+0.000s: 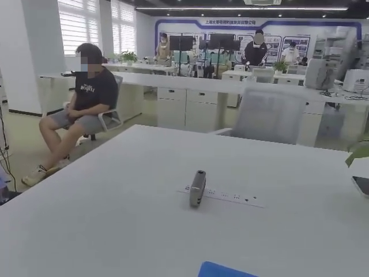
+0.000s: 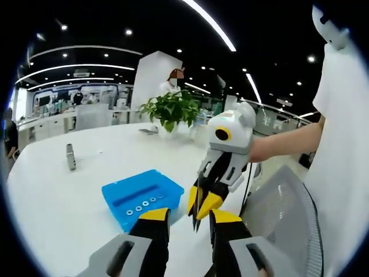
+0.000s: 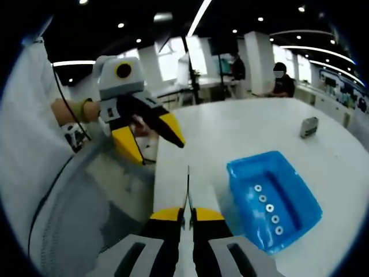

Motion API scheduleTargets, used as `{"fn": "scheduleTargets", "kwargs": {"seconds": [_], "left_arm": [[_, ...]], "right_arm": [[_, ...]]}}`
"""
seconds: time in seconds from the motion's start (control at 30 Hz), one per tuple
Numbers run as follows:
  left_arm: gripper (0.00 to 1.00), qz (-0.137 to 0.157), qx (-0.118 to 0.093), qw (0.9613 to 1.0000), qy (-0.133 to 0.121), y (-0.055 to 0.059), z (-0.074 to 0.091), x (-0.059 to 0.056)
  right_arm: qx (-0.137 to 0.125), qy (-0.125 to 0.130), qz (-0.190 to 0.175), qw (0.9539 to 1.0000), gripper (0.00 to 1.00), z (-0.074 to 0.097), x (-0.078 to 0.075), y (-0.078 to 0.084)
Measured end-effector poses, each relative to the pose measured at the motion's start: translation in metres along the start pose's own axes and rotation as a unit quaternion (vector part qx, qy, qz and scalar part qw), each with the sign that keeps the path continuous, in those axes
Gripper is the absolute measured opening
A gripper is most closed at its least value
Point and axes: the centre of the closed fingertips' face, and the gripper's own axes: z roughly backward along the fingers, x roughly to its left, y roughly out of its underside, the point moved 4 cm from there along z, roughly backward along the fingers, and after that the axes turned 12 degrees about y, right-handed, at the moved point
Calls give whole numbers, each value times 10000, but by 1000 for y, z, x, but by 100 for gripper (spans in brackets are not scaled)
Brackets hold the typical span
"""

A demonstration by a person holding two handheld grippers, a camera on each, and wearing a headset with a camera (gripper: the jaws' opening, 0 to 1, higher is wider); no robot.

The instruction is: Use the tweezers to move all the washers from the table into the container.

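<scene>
On the smooth white desk (image 3: 248, 127) a shallow blue plastic tray (image 3: 239, 190) is set. The left gripper (image 3: 158, 151) is held apart, empty; the right gripper (image 3: 188, 212) is clamped on thin metal tweezers (image 3: 188, 187), which are best lowered steeply onto one rim. Small flat ring-shaped washers (image 3: 270, 208) are lined inside the tray.

Blue container (image 1: 228, 270) mostly beyond the head view's bottom edge; plant (image 1: 358, 153) beyond its right edge.

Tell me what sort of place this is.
Most likely an open-plan office or lab: long white desks, swivel office chairs, a potted plant on the table, and a wall of display posters at the back.
</scene>
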Motion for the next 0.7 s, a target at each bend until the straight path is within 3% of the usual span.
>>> {"fn": "scheduleTargets", "kwargs": {"seconds": [0.1, 0.3, 0.43, 0.7], "left_arm": [[15, -174, 49, 9997, 178, -1, -6, -2], [8, -144, 47, 9975, 691, -6, -18, -11], [6, -415, 550, 9932, 942, 1, -26, -14], [0, -634, 836, 9890, 1044, 6, -38, -14]], "right_arm": [[178, -196, 217, 9994, 3, 0, 10, 7], [355, -397, 575, 9969, 3, -4, 21, 14], [485, -386, 817, 9947, 3, -5, 21, 16], [668, -369, 1200, 9898, 3, -8, 23, 17]]}}
